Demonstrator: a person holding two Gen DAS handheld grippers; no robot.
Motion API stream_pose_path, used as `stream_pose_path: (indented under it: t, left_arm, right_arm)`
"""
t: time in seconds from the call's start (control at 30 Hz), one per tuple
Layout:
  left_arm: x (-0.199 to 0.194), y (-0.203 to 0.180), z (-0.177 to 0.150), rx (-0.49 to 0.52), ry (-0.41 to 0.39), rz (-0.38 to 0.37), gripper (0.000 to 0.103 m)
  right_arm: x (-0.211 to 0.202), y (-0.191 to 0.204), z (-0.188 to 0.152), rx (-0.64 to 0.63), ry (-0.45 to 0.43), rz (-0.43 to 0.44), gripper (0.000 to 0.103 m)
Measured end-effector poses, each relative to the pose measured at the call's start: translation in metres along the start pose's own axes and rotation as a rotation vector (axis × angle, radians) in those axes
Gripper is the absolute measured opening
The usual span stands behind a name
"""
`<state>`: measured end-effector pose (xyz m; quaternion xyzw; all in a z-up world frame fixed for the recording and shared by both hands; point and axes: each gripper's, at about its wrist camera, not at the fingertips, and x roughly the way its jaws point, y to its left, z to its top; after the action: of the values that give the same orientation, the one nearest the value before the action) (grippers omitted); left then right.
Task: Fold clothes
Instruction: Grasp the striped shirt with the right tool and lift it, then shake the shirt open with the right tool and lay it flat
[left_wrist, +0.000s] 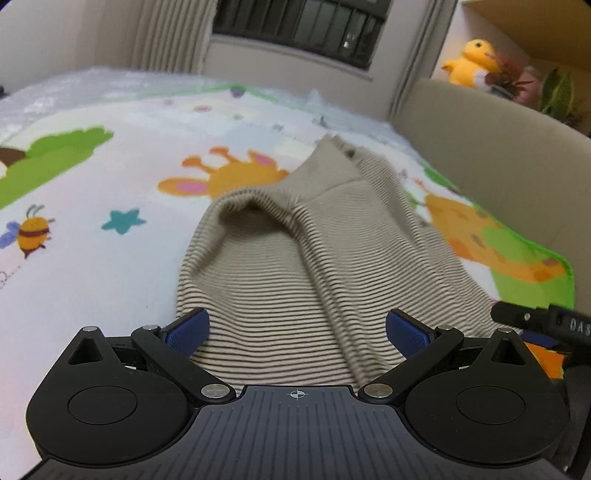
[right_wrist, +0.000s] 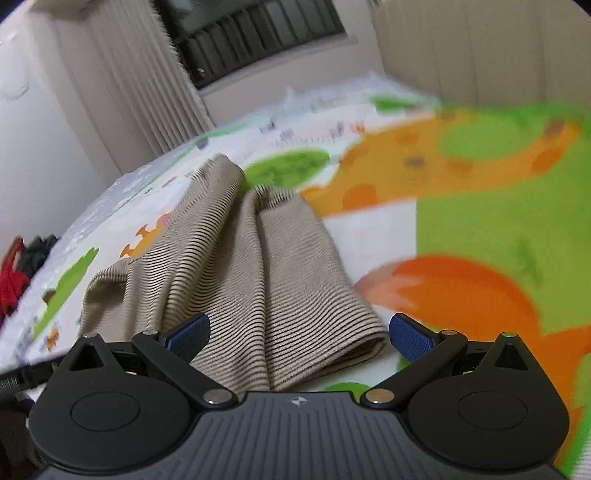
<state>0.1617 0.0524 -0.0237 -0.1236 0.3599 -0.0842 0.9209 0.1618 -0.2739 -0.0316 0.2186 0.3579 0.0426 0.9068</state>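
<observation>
Sweater (left_wrist: 295, 266), beige with thin dark stripes, lies bunched on the cartoon blanket (left_wrist: 110, 177) that covers the bed. From my left wrist camera it runs away from me in loose ridges, with a raised hollow fold near its middle and a plain ribbed band at its far end, close to the giraffe print (left_wrist: 229, 173). Its near edge reaches right under the left hand-held gripper (left_wrist: 297, 328). That gripper is spread wide: I see both blue pads (left_wrist: 188, 328) well apart with striped cloth lying between them, and neither pad pinches it. The left pad sits at the cloth's left border; I cannot tell whether it touches.

At the right edge of this view a black part of the right tool shows just beside the sweater's corner, above the orange and green print.

From my right wrist camera the sweater (right_wrist: 236, 266) spreads ahead and to the left, its folded near corner lying between the fingers of the right hand-held gripper (right_wrist: 299, 332). This gripper is also spread wide, its blue pads (right_wrist: 410, 336) apart, and nothing is pinched. The right pad hangs over bare blanket (right_wrist: 480, 221), just beside the cloth's thick doubled edge.

Beyond the bed I see a window (left_wrist: 303, 26) with curtains (left_wrist: 166, 33), a padded headboard (left_wrist: 498, 147), and a yellow plush toy (left_wrist: 469, 62) on a shelf. A pile of red and dark clothes (right_wrist: 18, 277) lies at the far left in the right view.
</observation>
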Motion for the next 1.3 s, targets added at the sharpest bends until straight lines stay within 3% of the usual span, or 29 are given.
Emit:
stream_pose_path:
  t: [0.17, 0.3, 0.47, 0.57, 0.63, 0.7, 0.77, 0.93, 1.07, 1.2, 1.3]
  left_arm:
    - [0.011, 0.008, -0.008, 0.012, 0.031, -0.024, 0.103]
    - [0.013, 0.001, -0.011, 0.07, 0.036, -0.009, 0.103]
    - [-0.002, 0.007, -0.007, 0.033, 0.031, -0.059, 0.103]
    - [-0.013, 0.003, -0.008, 0.055, 0.031, -0.088, 0.103]
    - [-0.026, -0.007, -0.014, 0.113, 0.019, -0.121, 0.103]
    - [-0.038, -0.017, -0.021, 0.169, 0.004, -0.158, 0.103]
    - [-0.045, -0.024, -0.026, 0.209, -0.015, -0.173, 0.103]
    - [-0.05, -0.023, -0.027, 0.214, -0.073, -0.146, 0.103]
    - [-0.054, -0.013, -0.029, 0.215, -0.094, -0.144, 0.103]
    - [-0.062, 0.009, -0.033, 0.19, -0.128, -0.154, 0.103]
    - [-0.063, 0.033, -0.033, 0.127, -0.129, -0.156, 0.103]
  right_arm:
    - [0.005, -0.018, -0.005, 0.136, -0.047, 0.052, 0.103]
    - [0.006, 0.001, -0.008, -0.053, -0.01, 0.013, 0.103]
    - [-0.02, 0.014, -0.014, -0.124, -0.095, 0.011, 0.103]
    - [-0.041, 0.025, -0.019, -0.238, -0.151, 0.004, 0.102]
    - [-0.057, 0.03, -0.024, -0.324, -0.166, -0.001, 0.095]
    - [-0.07, 0.033, -0.028, -0.382, -0.159, 0.013, 0.07]
    - [-0.081, 0.038, -0.032, -0.417, -0.128, 0.066, 0.051]
    - [-0.096, 0.07, -0.057, -0.564, -0.017, 0.205, 0.052]
    - [-0.074, 0.083, -0.068, -0.561, 0.061, 0.157, 0.054]
    - [-0.058, 0.098, -0.064, -0.53, 0.152, 0.196, 0.012]
    - [-0.064, 0.129, -0.044, -0.562, 0.115, 0.236, 0.008]
